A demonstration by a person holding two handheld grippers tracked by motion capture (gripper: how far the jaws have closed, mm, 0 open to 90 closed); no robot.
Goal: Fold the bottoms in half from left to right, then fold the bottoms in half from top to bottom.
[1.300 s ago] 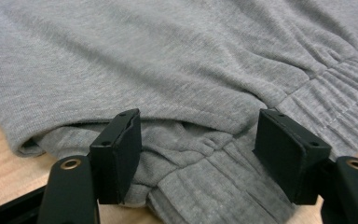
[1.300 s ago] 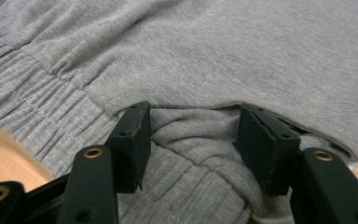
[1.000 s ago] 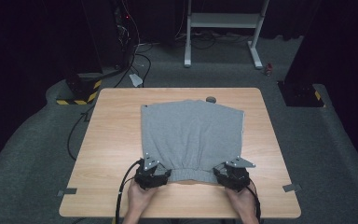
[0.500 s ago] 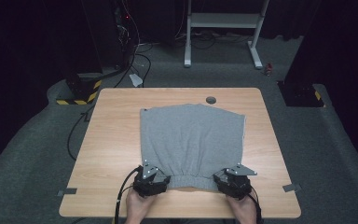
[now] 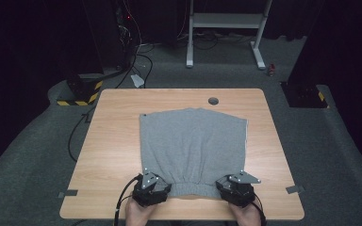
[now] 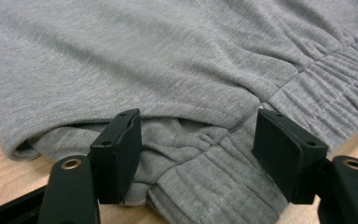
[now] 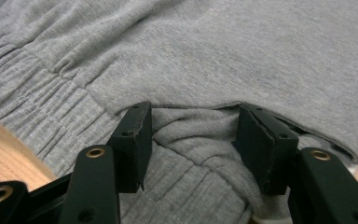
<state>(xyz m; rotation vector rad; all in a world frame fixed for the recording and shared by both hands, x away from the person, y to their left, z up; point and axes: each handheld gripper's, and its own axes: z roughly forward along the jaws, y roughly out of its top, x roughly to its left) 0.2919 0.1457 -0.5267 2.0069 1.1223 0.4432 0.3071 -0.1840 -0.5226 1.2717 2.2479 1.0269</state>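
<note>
A grey knit garment (image 5: 192,141) lies flat on the wooden table (image 5: 113,141), its ribbed elastic band (image 5: 193,187) along the near edge. My left gripper (image 5: 155,185) sits at the band's left corner and my right gripper (image 5: 232,185) at its right corner. In the left gripper view the left gripper (image 6: 196,135) is open, its jaws wide apart astride a bunched fold of the garment (image 6: 168,56). The right gripper (image 7: 193,126) is likewise open, with a rumpled fold of the garment (image 7: 242,51) between its jaws. A folded-over top layer hangs just above both pairs of fingertips.
A round cable hole (image 5: 213,100) sits near the table's far edge. Bare wood flanks the garment left and right. Beyond the table are a white desk frame (image 5: 226,28), cables on the carpet and a yellow-black striped block (image 5: 78,94).
The garment has slid toward the near edge, away from the cable hole. Both grippers have drawn back with it to the table's front.
</note>
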